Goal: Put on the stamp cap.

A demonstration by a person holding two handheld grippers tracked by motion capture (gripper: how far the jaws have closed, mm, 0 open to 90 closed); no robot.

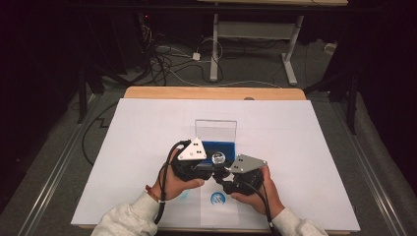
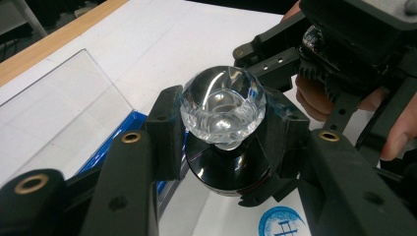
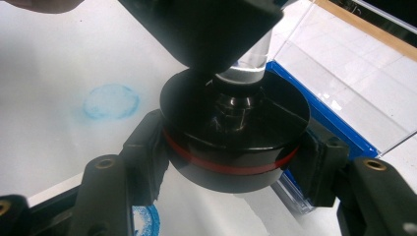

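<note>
A round black stamp base (image 3: 236, 132) with a red band carries a clear faceted knob (image 2: 223, 105) on top. My left gripper (image 2: 223, 118) is shut on the knob, one pad on each side. My right gripper (image 3: 236, 147) is shut on the black base just below, its pads against the red band. In the high view both grippers meet at the table's middle around the knob (image 1: 219, 158), left gripper (image 1: 212, 161) and right gripper (image 1: 223, 171) each in a hand. The stamp's underside is hidden.
A blue ink pad tray (image 3: 314, 98) with an upright clear lid (image 1: 216, 129) stands just behind the stamp. A blue round print (image 1: 218, 198) and a faint blue smear (image 3: 110, 101) mark the white sheet (image 1: 295, 147). Wooden table edge (image 1: 211, 92) at the far side.
</note>
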